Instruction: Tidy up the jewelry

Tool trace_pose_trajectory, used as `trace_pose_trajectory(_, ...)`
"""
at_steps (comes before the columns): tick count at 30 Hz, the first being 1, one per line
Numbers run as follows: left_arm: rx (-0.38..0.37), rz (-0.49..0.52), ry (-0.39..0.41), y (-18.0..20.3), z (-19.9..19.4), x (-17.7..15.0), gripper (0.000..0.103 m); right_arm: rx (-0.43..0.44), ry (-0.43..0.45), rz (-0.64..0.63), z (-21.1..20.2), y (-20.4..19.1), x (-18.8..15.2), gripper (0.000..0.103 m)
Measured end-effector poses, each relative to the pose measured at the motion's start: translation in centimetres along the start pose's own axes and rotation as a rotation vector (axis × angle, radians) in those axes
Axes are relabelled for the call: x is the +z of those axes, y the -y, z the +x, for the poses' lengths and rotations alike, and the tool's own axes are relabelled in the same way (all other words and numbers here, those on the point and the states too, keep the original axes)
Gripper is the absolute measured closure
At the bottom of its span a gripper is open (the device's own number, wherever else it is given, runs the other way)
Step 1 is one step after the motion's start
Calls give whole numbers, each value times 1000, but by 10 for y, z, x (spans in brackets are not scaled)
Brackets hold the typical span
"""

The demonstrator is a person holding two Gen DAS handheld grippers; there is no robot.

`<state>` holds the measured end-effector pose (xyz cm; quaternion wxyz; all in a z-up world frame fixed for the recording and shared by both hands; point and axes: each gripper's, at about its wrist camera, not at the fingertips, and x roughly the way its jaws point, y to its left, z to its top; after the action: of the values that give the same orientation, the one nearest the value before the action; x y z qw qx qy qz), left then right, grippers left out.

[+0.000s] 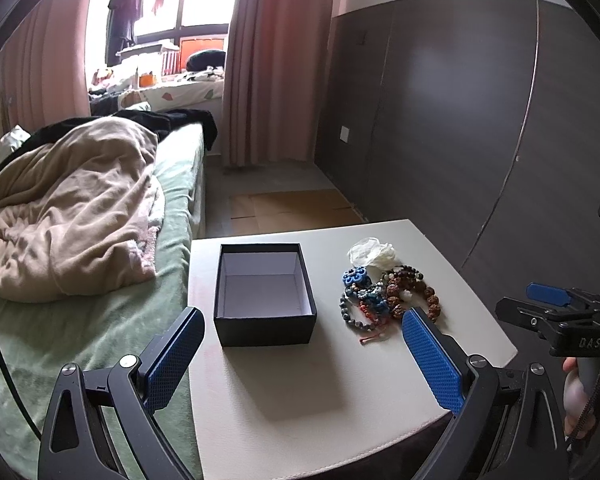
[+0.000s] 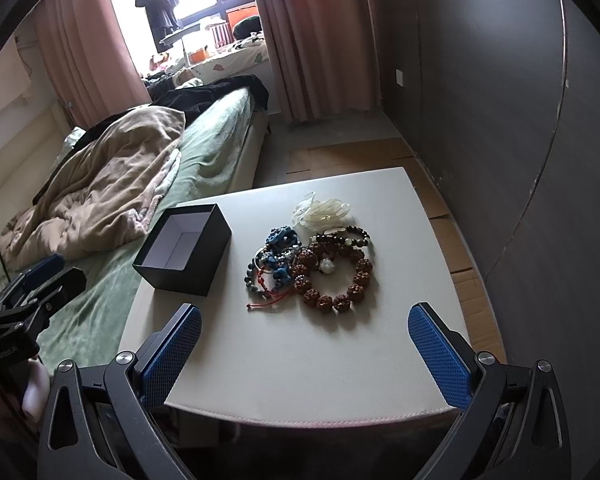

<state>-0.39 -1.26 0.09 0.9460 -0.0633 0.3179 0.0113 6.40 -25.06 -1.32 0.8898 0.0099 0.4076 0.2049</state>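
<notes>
Pink curtains [image 1: 268, 60] frame a bright window at the far end of the bedroom, and a bed [image 1: 100, 320] with a green sheet and a rumpled beige blanket [image 1: 68, 208] runs along the left side. Beside the bed stands a pale tabletop [image 2: 300, 360] with dark wall panels [image 1: 460, 120] behind it to the right.

On the tabletop sits a black box [image 1: 264, 320] — lid off, white inside, nothing in it. Just to its right, apart from it, lies a heap of jewelry: a bracelet of large brown knobbly beads [image 2: 340, 280] with a white charm inside its ring, a dark-bead bracelet [image 2: 352, 236] behind it, blue knotted pieces [image 2: 280, 240], a grey-bead strand [image 2: 254, 276] with a red cord trailing toward the near edge, and a crumpled clear wrapper [image 2: 324, 208] at the back.

The left tongs [image 1: 300, 360] hang above the near edge of the tabletop with blue pads spread wide, gripping nothing — the box lies ahead between them. The right tongs [image 2: 304, 356] are likewise spread and empty, above the near edge, with the jewelry heap ahead of them. A person's fingers [image 1: 576, 392] wrap the right handle.
</notes>
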Motion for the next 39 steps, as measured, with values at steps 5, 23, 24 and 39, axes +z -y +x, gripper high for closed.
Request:
trace_pose_trajectory(5,-4,1,0,3,0,0,4,-9,-5,18,-2,5,-3,0)
trace_pose_trajectory(23,-96,2,-77,35,51,15,33,-49,-28,213,1,59,11,1)
trace_pose_trajectory(24,-99,5,-86,37,55,15,35,-49,-29,223,3,63,13,2)
trace_pose_trajectory(39,-178,-37,-215,57,121,29,55,22,-112,361,38,88,20,32)
